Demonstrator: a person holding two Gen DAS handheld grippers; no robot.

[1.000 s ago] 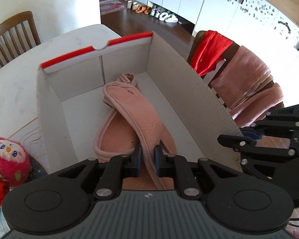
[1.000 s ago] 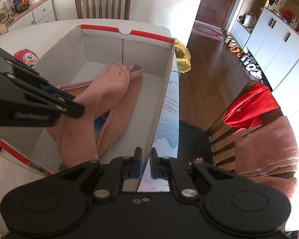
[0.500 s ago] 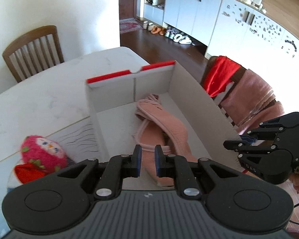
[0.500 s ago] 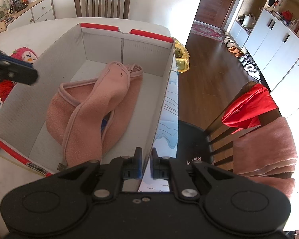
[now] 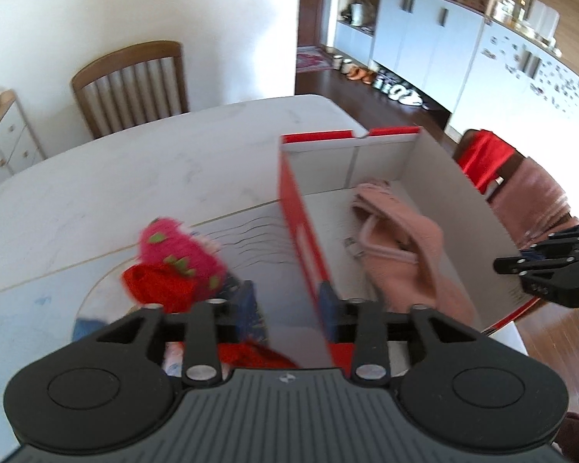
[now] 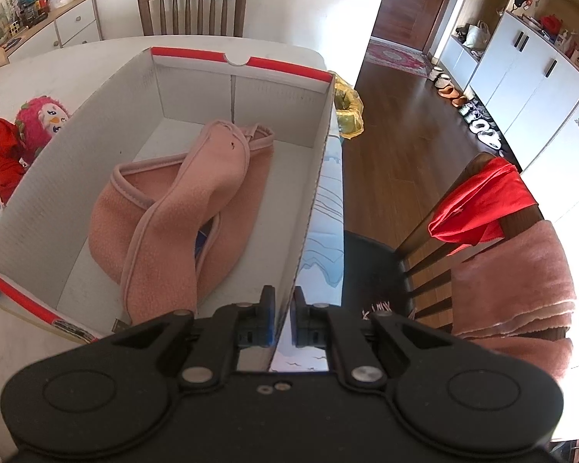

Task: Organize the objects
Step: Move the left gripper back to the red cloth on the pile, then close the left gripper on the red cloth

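A red and white cardboard box (image 6: pixel 320 177) stands on the table, also in the left wrist view (image 5: pixel 301 223). A pink fleece cloth (image 6: pixel 173 208) lies crumpled inside it and shows in the left wrist view (image 5: pixel 405 247). A pink plush toy (image 5: pixel 177 254) with red cloth lies on the table left of the box; it shows in the right wrist view (image 6: pixel 38 115). My left gripper (image 5: pixel 287 308) is open and empty, its fingers either side of the box's left wall. My right gripper (image 6: pixel 283 316) is shut on the box's right wall, and shows in the left wrist view (image 5: pixel 552 266).
A chair (image 6: pixel 501 223) draped with red and pink cloths stands right of the table. Another wooden chair (image 5: pixel 131 85) stands at the far side. A yellow bag (image 6: pixel 347 112) lies beyond the box's far right corner. A patterned mat (image 6: pixel 328 208) lies under the box.
My left gripper let go of the pink cloth, pulled out of the box, swung left and opened over the left wall. The cloth now lies in the box. The right gripper stayed put.
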